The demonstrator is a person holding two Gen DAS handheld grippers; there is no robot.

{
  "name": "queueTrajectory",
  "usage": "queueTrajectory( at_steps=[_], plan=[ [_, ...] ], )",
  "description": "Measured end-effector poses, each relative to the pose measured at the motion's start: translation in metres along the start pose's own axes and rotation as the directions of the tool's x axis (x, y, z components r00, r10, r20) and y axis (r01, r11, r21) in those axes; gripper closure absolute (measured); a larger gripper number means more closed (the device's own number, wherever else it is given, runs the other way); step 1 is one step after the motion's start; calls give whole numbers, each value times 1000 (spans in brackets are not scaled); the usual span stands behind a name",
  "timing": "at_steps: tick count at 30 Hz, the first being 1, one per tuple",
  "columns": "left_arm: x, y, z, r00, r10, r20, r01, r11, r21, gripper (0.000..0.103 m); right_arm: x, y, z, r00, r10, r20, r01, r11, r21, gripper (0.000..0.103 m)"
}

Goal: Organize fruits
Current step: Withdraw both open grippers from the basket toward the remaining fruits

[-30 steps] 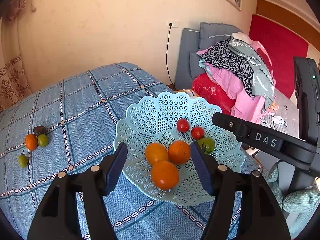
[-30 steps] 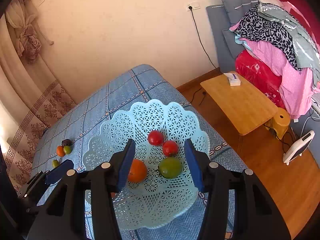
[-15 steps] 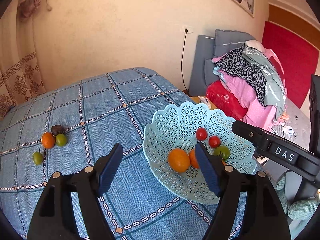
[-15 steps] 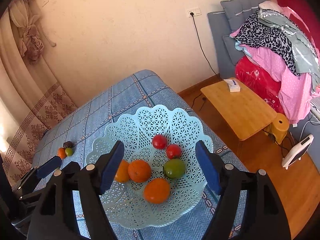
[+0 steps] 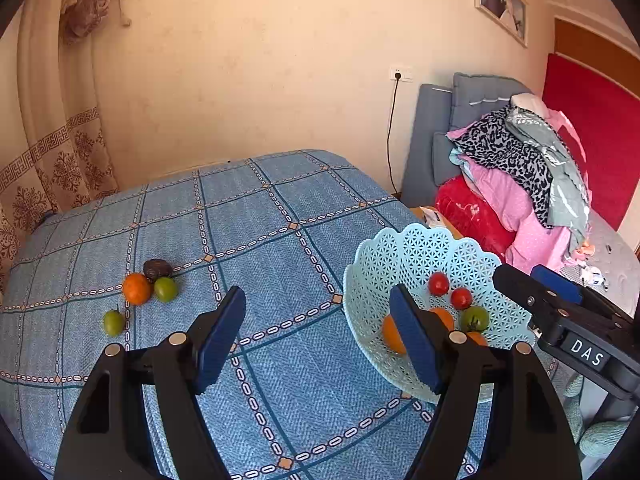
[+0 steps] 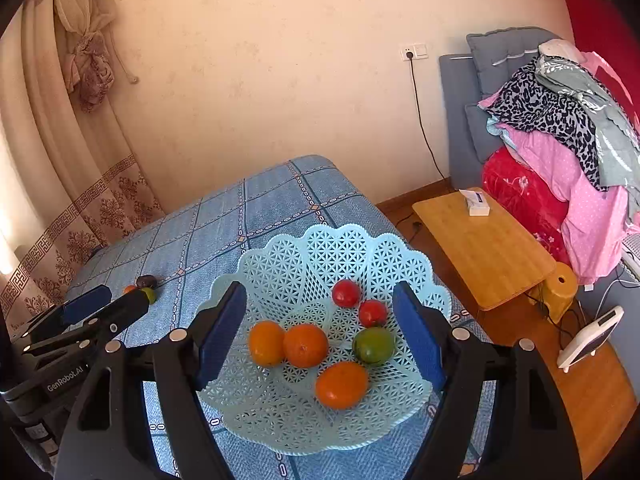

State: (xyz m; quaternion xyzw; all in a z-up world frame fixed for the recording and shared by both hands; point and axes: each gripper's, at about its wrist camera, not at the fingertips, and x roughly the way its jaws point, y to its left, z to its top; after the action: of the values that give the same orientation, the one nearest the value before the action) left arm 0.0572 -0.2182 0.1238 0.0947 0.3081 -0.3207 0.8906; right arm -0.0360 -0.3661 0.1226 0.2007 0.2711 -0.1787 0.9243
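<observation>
Lt-blue lattice basket (image 6: 320,248) w/ six fruits (image 6: 306,345) inside; four more loose (image 5: 137,289) on bedspread.

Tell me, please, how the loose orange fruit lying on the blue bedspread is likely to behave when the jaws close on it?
The orange fruit looks round and smooth, so it may roll or slip sideways. It rests against a dark fruit and a green fruit, which would probably get nudged. The soft bedspread may slow rolling.

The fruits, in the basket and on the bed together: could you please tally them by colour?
Orange: 4
Red: 2
Green: 3
Dark brown: 1
Total: 10
</observation>
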Motion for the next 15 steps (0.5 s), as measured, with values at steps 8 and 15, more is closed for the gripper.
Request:
queueTrajectory(
  at_steps=[8, 15],
  plan=[
    [-12, 47, 3, 995, 101, 14, -101, 994, -39, 29, 5, 24, -1, 999, 43, -5, -43, 999, -34, 26],
    [-19, 100, 2, 982, 188, 7, -186, 976, -117, 29, 13, 55, 2, 996, 91, -16, -92, 993, -71, 26]
  ],
)
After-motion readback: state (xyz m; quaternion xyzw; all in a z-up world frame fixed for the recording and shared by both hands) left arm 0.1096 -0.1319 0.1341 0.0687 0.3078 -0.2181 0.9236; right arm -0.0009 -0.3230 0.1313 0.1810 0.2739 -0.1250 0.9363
